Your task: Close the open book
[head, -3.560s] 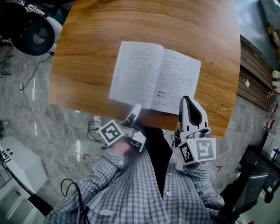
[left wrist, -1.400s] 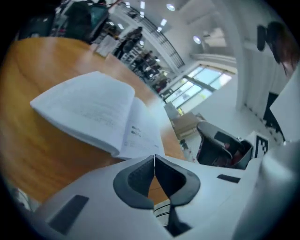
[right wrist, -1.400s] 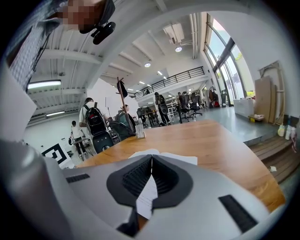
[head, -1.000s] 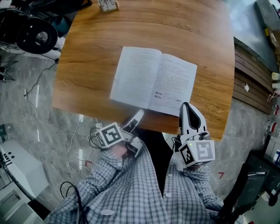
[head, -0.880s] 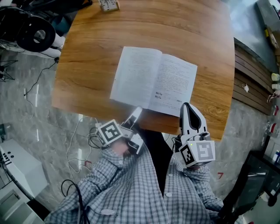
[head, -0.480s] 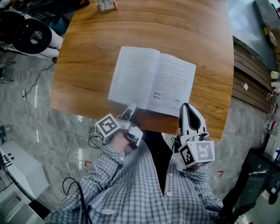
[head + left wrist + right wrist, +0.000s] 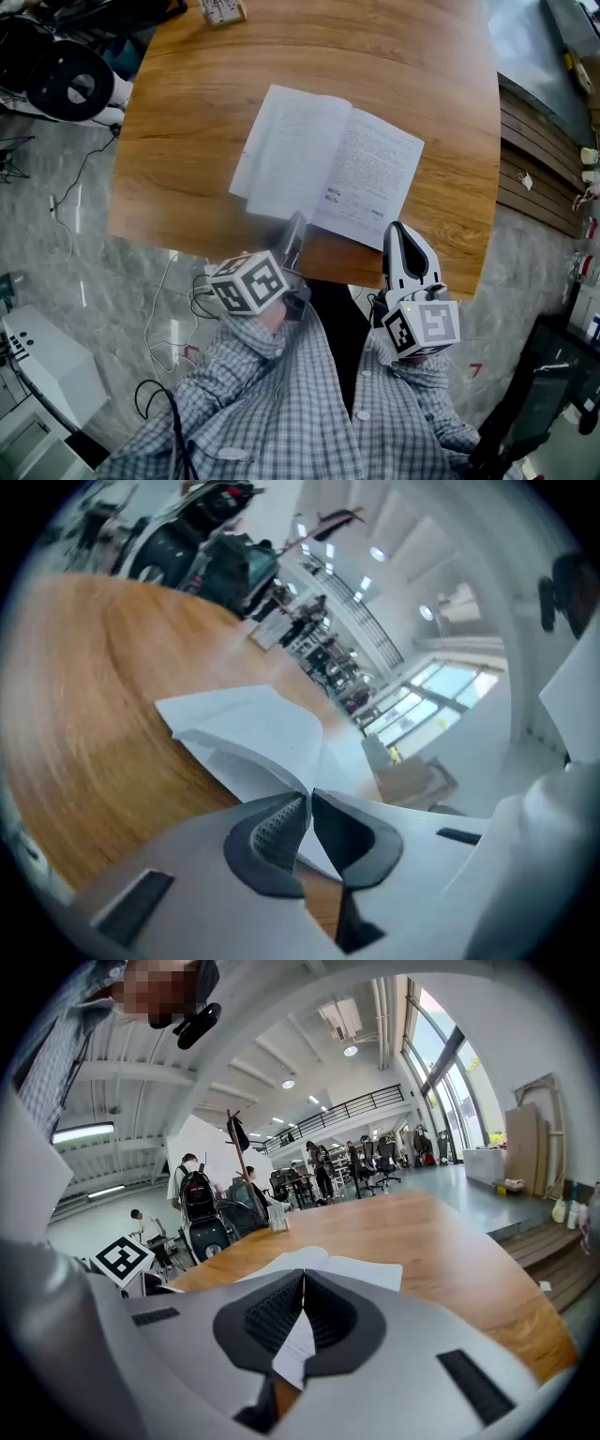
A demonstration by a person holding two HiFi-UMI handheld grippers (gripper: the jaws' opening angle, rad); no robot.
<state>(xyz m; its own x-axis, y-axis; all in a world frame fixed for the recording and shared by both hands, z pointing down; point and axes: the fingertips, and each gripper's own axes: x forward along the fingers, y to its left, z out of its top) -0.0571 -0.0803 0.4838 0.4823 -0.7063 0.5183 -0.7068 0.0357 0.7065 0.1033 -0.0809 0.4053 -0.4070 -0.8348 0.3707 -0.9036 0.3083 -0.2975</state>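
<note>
An open book [image 7: 370,173] lies on the round wooden table [image 7: 187,112]. Its left-hand pages [image 7: 291,155] are raised off the table at their near edge. My left gripper [image 7: 293,225] has just been closing and now pinches that near edge. In the left gripper view the pads [image 7: 281,832] press on the thin page stack [image 7: 253,724] between them. My right gripper [image 7: 397,228] is shut and sits at the near corner of the right page. The right gripper view shows its tips [image 7: 302,1283] closed, with the printed page [image 7: 328,1265] just beyond them.
A small box [image 7: 216,9] stands at the table's far edge. Black round equipment [image 7: 66,80] and cables [image 7: 178,281] lie on the floor to the left. Wooden slats [image 7: 539,150] run along the right. The table's near edge is right under both grippers.
My left gripper has rolled, shut on the near edge of the left pages and risen slightly, so those pages now lift off the table. The right gripper has kept still.
</note>
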